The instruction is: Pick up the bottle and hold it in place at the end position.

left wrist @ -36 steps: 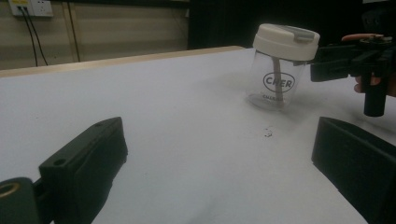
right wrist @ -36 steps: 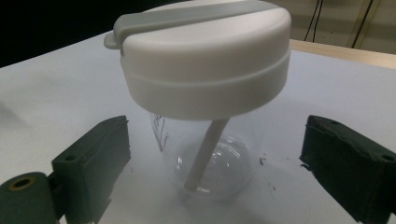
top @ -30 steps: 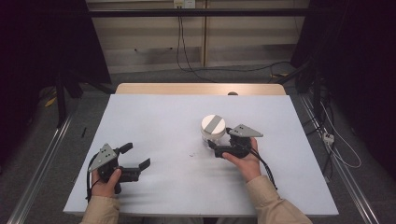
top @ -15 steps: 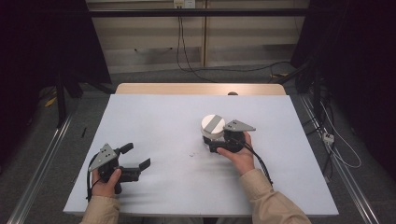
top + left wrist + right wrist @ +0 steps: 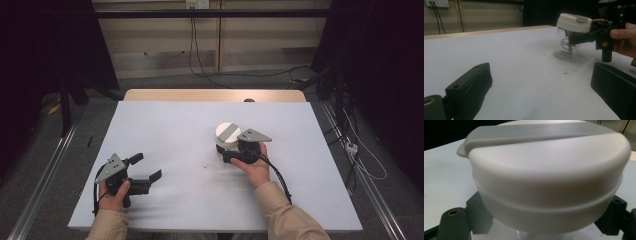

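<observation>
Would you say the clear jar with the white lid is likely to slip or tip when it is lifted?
The jar looks smooth and clear, so probably slippery. It seems nearly empty, likely light. The right gripper, whose jaws have just been closing, holds it just under the wide lid, which may stop sliding.

Both forearms wear light tan long sleeves (image 5: 285,220) that end at the wrist. Each hand carries black tongs: the left tongs (image 5: 145,170) have two blocky black jaws, a round brass-coloured insert in the jaw base, and a grey three-cornered plate on top. The right tongs (image 5: 227,150) bear the same grey plate, and a thin black cable trails back along the sleeve.
</observation>
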Demonstrator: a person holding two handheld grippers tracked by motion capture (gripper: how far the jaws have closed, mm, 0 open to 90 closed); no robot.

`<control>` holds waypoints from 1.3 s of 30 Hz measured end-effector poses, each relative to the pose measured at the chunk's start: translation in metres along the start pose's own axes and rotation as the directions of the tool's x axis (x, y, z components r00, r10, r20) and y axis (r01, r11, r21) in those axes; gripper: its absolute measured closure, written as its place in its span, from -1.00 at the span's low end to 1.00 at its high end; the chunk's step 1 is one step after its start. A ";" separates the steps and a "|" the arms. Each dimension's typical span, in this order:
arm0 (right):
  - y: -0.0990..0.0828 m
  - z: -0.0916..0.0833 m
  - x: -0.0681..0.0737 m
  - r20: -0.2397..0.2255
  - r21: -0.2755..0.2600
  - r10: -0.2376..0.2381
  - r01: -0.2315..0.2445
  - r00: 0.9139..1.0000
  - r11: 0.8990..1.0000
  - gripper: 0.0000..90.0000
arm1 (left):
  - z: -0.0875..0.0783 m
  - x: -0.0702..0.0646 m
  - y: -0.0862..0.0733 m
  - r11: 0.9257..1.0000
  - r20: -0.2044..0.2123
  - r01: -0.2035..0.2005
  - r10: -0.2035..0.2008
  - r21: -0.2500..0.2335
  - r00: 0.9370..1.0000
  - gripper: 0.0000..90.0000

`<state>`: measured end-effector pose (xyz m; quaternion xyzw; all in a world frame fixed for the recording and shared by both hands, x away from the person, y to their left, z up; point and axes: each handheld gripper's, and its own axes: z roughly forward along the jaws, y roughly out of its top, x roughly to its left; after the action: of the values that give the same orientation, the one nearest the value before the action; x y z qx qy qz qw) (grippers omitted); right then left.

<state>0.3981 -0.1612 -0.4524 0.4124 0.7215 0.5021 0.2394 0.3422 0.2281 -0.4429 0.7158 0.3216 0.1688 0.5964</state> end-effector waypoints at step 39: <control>0.019 0.020 0.014 0.041 -0.032 -0.021 0.023 0.999 0.999 -0.59 | 0.000 0.001 0.001 1.000 -0.001 -0.005 0.005 -0.005 1.000 -0.93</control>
<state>0.4123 -0.1357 -0.4417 0.4105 0.7127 0.5027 0.2660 0.3430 0.2290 -0.4416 0.7150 0.3197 0.1715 0.5977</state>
